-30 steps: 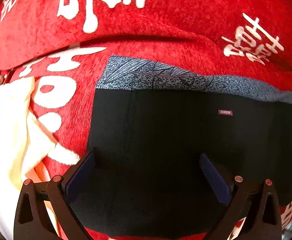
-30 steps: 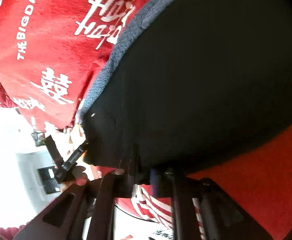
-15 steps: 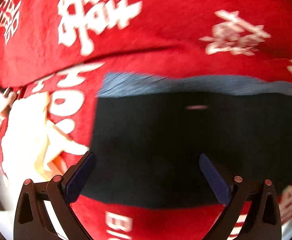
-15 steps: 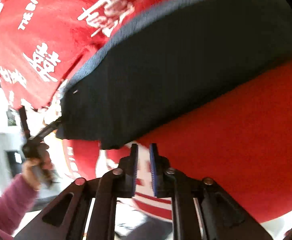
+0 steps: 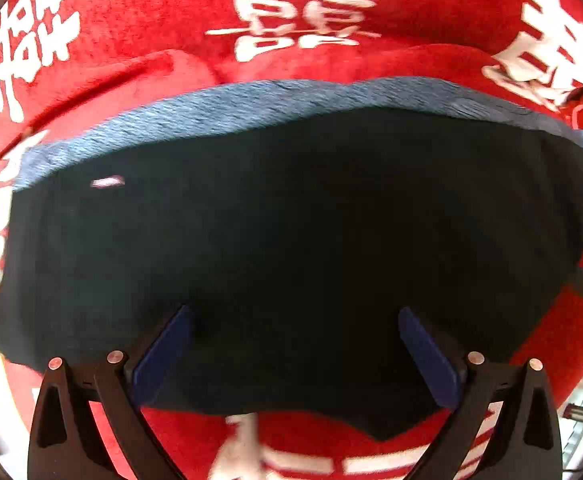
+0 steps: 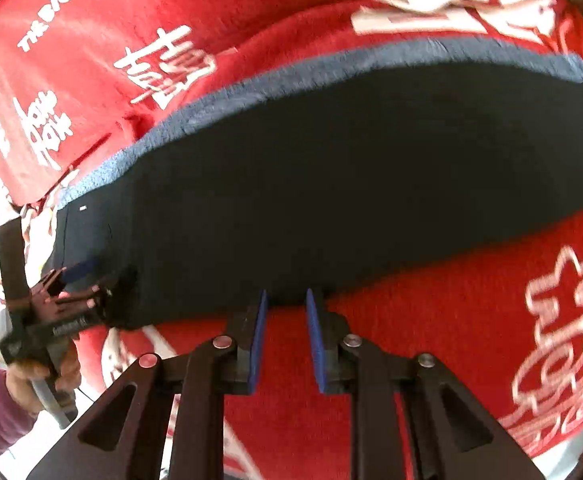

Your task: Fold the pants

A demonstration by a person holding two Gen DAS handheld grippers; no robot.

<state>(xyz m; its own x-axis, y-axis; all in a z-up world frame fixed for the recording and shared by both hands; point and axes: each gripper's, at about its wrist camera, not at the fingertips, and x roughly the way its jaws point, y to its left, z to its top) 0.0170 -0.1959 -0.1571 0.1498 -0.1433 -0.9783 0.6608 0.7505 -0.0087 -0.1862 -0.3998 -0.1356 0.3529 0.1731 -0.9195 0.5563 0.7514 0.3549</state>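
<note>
left gripper [image 5: 293, 316]: jaws spread wide, empty, over the near part of the pants; seen at far left of the right view [image 6: 87, 280], at the pants' corner
pants [image 5: 291, 220]: black, folded, grey band along far edge, flat on red blanket [image 5: 131, 40]
right gripper [image 6: 285, 300]: jaws narrowly apart, gripping nothing, tips at pants' near edge [image 6: 331, 200]
blanket print: white characters
</note>
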